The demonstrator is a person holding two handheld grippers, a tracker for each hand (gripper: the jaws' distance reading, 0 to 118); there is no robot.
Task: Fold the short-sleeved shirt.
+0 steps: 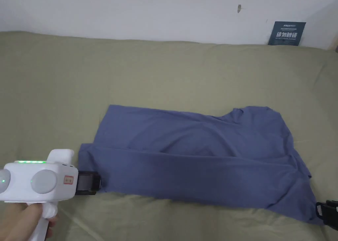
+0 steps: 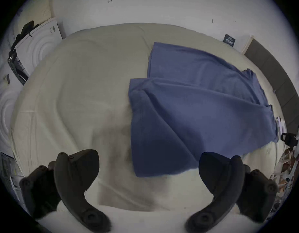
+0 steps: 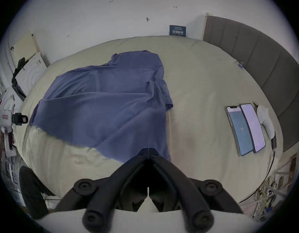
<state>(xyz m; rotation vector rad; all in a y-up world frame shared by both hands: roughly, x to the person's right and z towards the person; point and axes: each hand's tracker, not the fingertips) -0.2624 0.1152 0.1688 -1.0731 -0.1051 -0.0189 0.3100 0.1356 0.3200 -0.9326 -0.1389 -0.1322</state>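
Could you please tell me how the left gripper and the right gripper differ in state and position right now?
The left gripper has its jaws spread wide apart, while the right gripper has its jaws closed together. The left gripper holds nothing and sits just off the hem end of the blue short-sleeved shirt, while the right gripper pinches a shirt corner at the opposite end. Both have black jaws and sit low over the olive-green bed sheet.

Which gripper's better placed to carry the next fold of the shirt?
Right, probably. The right gripper has its jaws shut on the shirt at its near corner, ready to lift. The left gripper is open beside the opposite edge, holding nothing.
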